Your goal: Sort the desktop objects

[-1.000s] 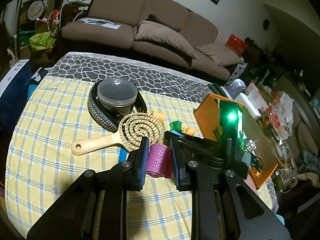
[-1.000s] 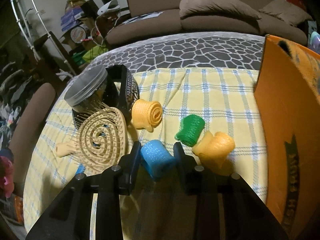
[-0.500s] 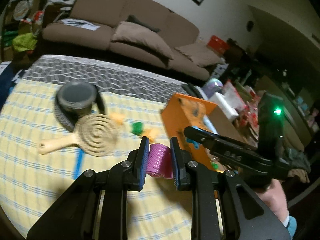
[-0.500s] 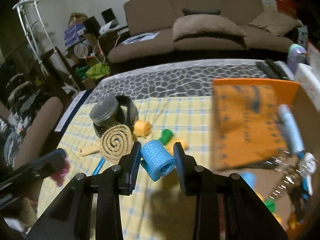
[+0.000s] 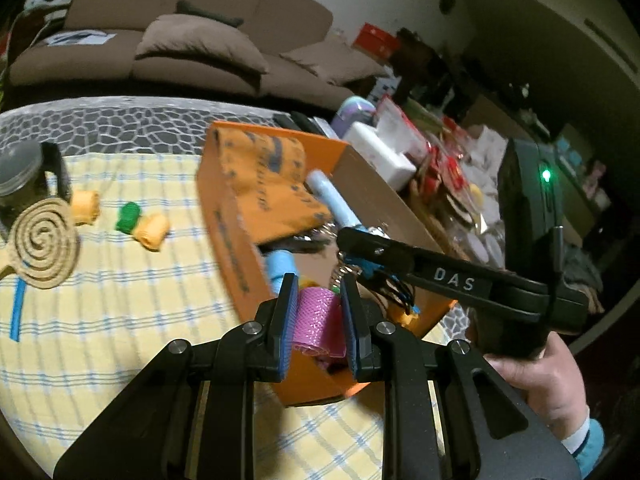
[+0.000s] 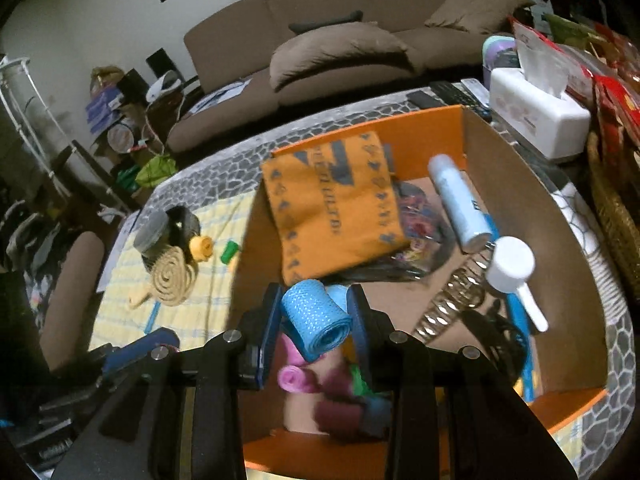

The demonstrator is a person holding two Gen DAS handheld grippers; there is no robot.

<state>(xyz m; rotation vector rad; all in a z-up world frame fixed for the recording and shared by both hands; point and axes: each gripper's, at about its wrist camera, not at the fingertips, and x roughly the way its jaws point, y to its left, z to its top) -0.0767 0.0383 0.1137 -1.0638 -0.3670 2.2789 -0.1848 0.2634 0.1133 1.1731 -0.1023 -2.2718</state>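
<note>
Bench [image 5: 120,300]: yellow checked cloth; brown sofa [image 6: 320,40] behind. Orange box [image 6: 460,128]: orange cloth, tube, scoop. Left tool [image 5: 319,322] grips pink roller [image 5: 318,320]; right tool [image 6: 314,320] grips blue roller [image 6: 316,316].

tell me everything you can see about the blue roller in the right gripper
The blue roller is a short cylinder of bright blue mesh-like material dotted with pale specks, its rolled end facing the camera. It lies tilted, clamped on both sides by the right gripper, whose pads press on it. It hangs in the air over the open orange box, above pink and dark rollers already lying inside. Nothing but the pads touches it.
</note>
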